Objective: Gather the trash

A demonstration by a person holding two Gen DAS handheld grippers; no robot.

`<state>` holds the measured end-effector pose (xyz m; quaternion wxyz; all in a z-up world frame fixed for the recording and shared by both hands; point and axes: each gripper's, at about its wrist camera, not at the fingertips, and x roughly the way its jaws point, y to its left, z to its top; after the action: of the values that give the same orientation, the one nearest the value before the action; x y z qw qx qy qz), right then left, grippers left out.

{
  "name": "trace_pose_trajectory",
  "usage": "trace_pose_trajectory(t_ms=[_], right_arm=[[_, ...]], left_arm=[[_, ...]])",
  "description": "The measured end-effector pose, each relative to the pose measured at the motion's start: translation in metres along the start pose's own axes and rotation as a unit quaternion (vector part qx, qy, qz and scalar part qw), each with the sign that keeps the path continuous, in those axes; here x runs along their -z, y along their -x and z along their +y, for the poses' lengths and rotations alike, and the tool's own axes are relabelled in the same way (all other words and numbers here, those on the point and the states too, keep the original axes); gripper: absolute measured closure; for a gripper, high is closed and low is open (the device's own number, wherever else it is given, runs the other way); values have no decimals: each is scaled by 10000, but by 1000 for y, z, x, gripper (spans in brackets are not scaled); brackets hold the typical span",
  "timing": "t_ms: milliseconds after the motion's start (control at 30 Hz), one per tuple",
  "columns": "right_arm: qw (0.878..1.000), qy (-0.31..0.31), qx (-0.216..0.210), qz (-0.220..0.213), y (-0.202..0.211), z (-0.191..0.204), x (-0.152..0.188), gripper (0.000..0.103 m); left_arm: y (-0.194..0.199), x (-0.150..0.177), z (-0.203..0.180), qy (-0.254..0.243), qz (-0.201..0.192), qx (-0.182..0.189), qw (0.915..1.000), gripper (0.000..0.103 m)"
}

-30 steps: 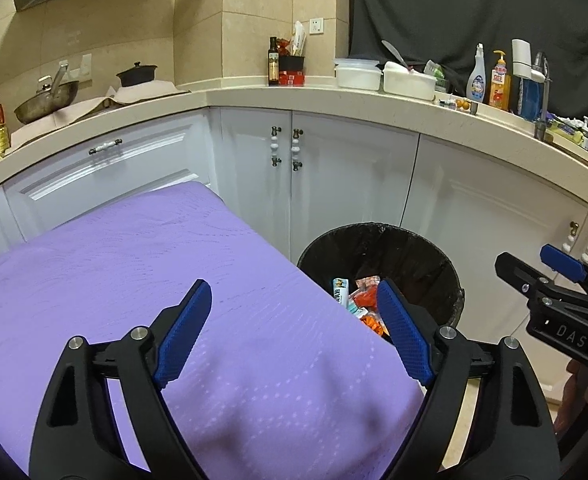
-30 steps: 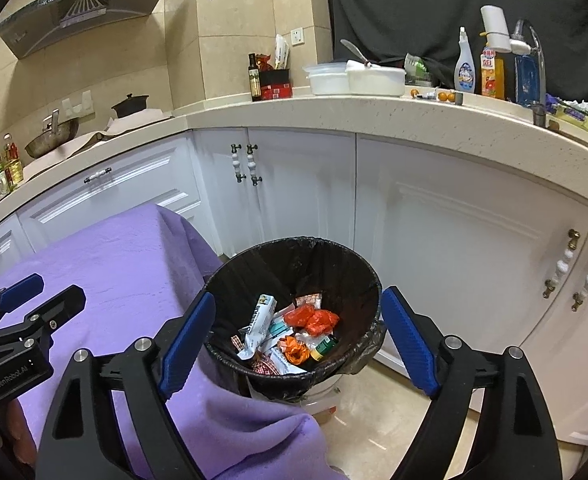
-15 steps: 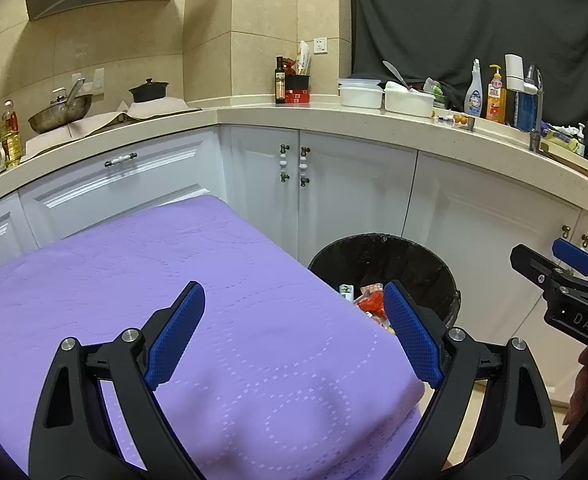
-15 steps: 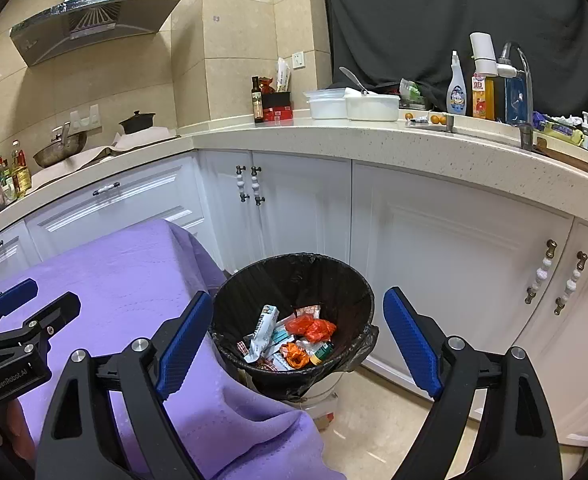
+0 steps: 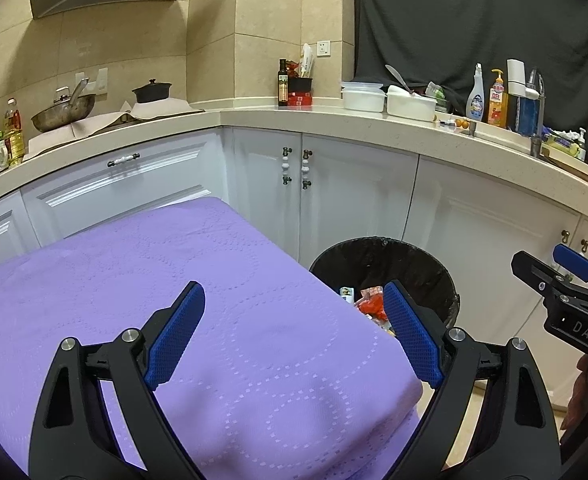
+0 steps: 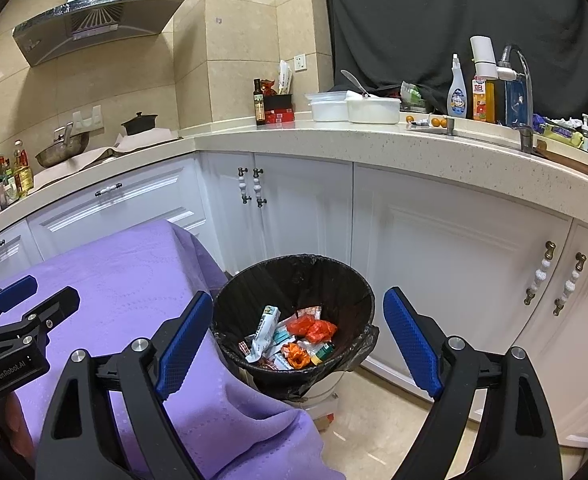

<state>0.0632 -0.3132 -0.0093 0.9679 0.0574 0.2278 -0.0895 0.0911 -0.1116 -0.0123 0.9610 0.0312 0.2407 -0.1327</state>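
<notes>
A black-lined trash bin (image 6: pixel 294 304) stands on the floor beside the purple-clothed table (image 6: pixel 113 280). It holds several wrappers and orange scraps (image 6: pixel 289 340). My right gripper (image 6: pixel 298 336) is open and empty, held above and in front of the bin. My left gripper (image 5: pixel 294 332) is open and empty above the table's near right corner (image 5: pixel 273 320). The bin (image 5: pixel 386 272) shows beyond the table edge in the left wrist view, partly hidden by the cloth. The right gripper (image 5: pixel 566 280) shows at the right edge there, and the left gripper (image 6: pixel 17 312) at the left edge of the right wrist view.
White cabinets (image 6: pixel 434 260) and a curved stone counter (image 6: pixel 374 140) run behind the bin. The counter carries white tubs (image 6: pixel 354 110), bottles (image 6: pixel 458 92), a wok (image 5: pixel 63 110) and a black pot (image 5: pixel 151 92). Beige floor (image 6: pixel 374 432) lies right of the table.
Both grippers have pulled back and risen, so the bin and table look smaller and lower. Both stay open and empty.
</notes>
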Motion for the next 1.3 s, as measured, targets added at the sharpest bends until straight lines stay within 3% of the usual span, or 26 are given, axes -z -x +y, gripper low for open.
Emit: trace_pose_trajectory(t_ms=[1300], right_arm=[[10000, 27, -12, -13, -5, -2, -11, 19]], left_arm=[[-6, -6, -6, -12, 32, -4, 10000, 15]])
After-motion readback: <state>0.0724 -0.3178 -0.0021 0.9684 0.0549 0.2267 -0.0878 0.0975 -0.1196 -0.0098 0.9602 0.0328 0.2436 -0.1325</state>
